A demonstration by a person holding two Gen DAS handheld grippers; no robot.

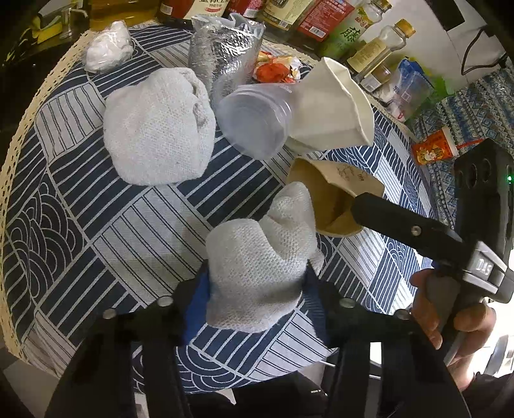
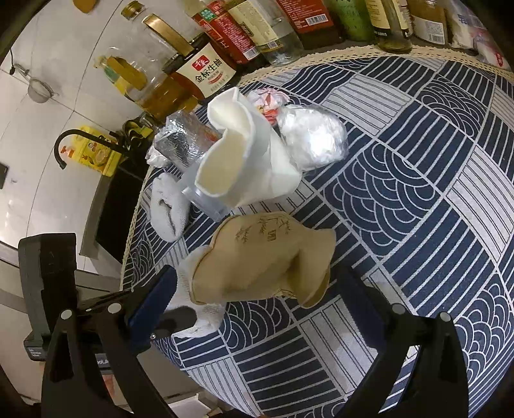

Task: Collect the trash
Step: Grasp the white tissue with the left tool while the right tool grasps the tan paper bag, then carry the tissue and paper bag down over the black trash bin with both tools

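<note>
The patterned cloth (image 1: 96, 205) carries all the litter. Taking the brown cup (image 1: 331, 199) as landmark: far to its left and back lies a plastic-wrapped white wad (image 1: 107, 46), nearer on the left a large white towel ball (image 1: 157, 128), then a silver foil bag (image 1: 221, 54) behind it, a clear plastic cup (image 1: 253, 119) on its side just beyond the brown cup, a red-and-white wrapper (image 1: 276, 67) farther back, and a crushed white paper cup (image 1: 334, 106) touching the clear one. Bottles (image 1: 282, 13) line the cloth's far edge, and a red drink carton (image 1: 433, 149) sits off to the right.

The left gripper (image 1: 257, 289) is closed on a crumpled white towel (image 1: 260, 254), which presses against the brown cup's left side.

The right gripper (image 2: 257, 292) stands wide, its fingers (image 2: 154, 302) either side of the flattened brown cup (image 2: 263, 260); whether they touch it cannot be told. In the left view one black finger (image 1: 385, 215) reaches into the cup's mouth. The left gripper's towel (image 2: 196, 305) crowds the cup's left edge, beside that finger.
</note>
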